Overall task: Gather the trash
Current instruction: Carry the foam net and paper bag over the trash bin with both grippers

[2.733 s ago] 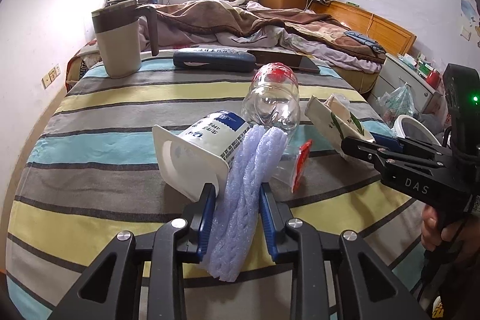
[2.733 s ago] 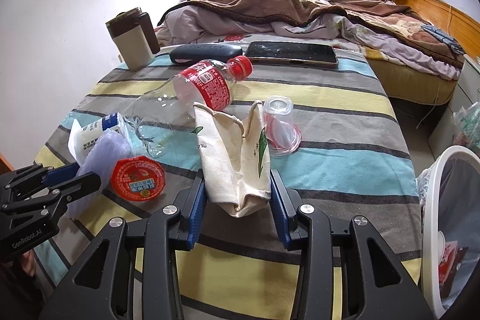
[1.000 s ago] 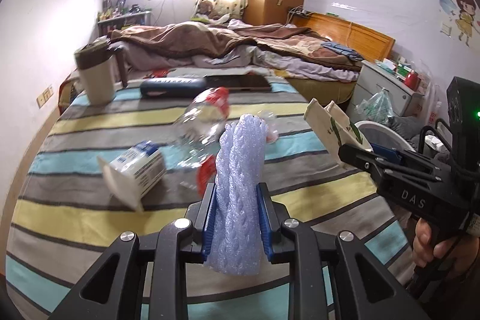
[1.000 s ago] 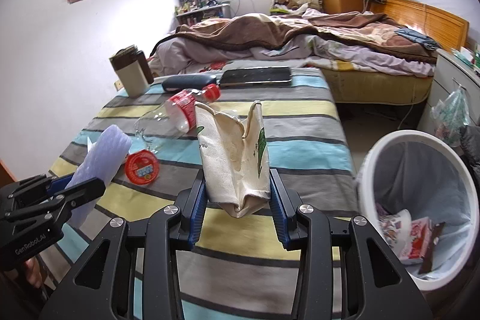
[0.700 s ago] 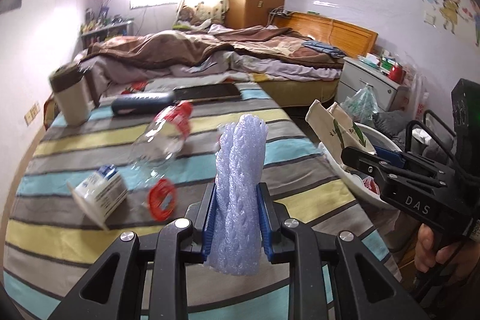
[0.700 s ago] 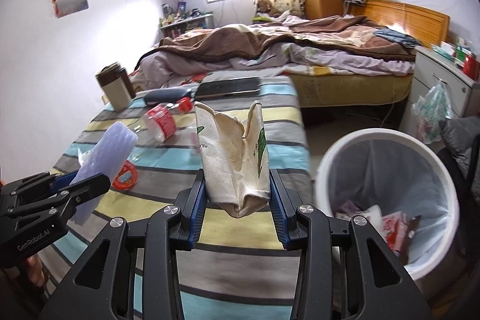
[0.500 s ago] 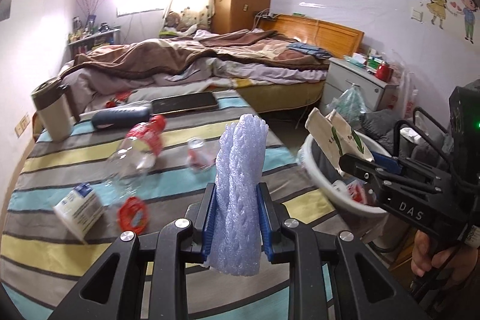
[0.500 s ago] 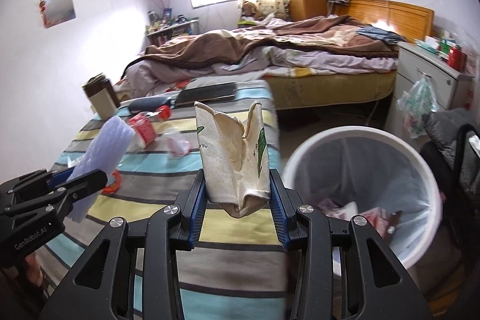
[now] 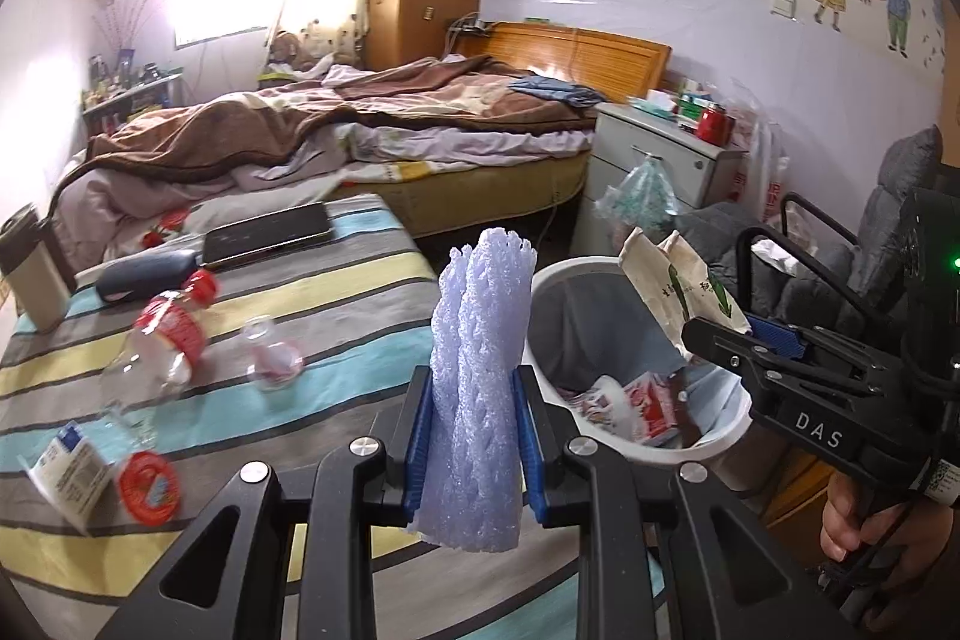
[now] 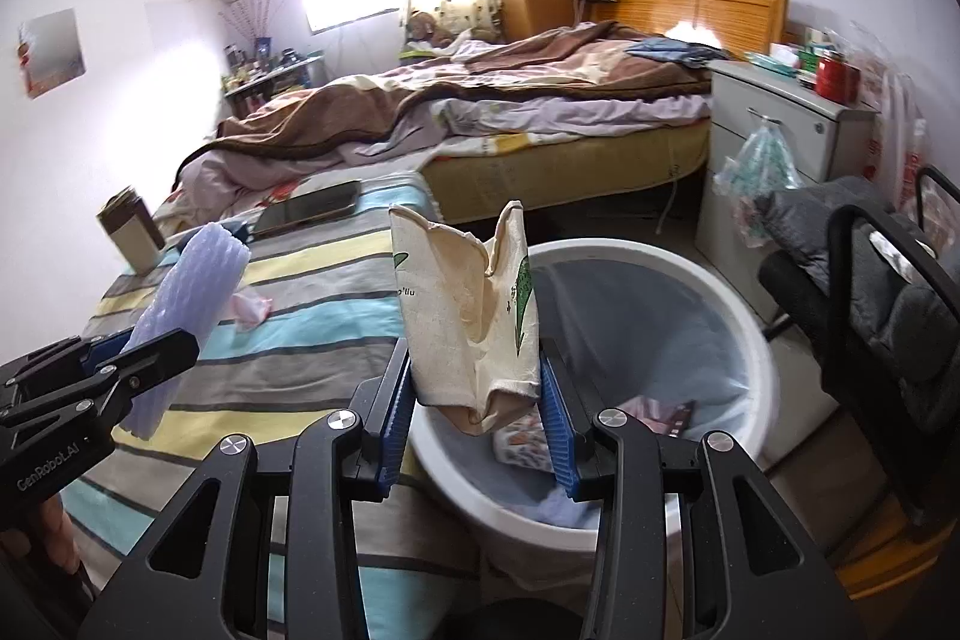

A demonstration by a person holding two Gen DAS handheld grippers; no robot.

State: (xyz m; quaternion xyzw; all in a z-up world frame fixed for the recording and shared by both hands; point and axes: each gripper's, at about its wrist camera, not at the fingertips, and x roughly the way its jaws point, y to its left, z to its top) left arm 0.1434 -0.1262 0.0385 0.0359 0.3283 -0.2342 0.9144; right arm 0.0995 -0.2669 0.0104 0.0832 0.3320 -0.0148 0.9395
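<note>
- My left gripper is clamped on a lavender foam net sleeve, which stands upright between the blue pads; I grip it low, so most of it stands clear above the jaws.
- My right gripper is clamped on a crumpled paper bag with green print, also held near its bottom, its open mouth at 12 o'clock.
- The white trash bin sits at 3 o'clock of the striped surface, already holding wrappers. In the right wrist view the bag hangs over the bin's near rim; in the left wrist view the sleeve shows just at 9 o'clock of the rim.
- I judge both pieces are being carried to the bin for dropping.
- More trash lies on the surface: a clear plastic bottle, a small clear cup, a red lid and a milk carton.
</note>
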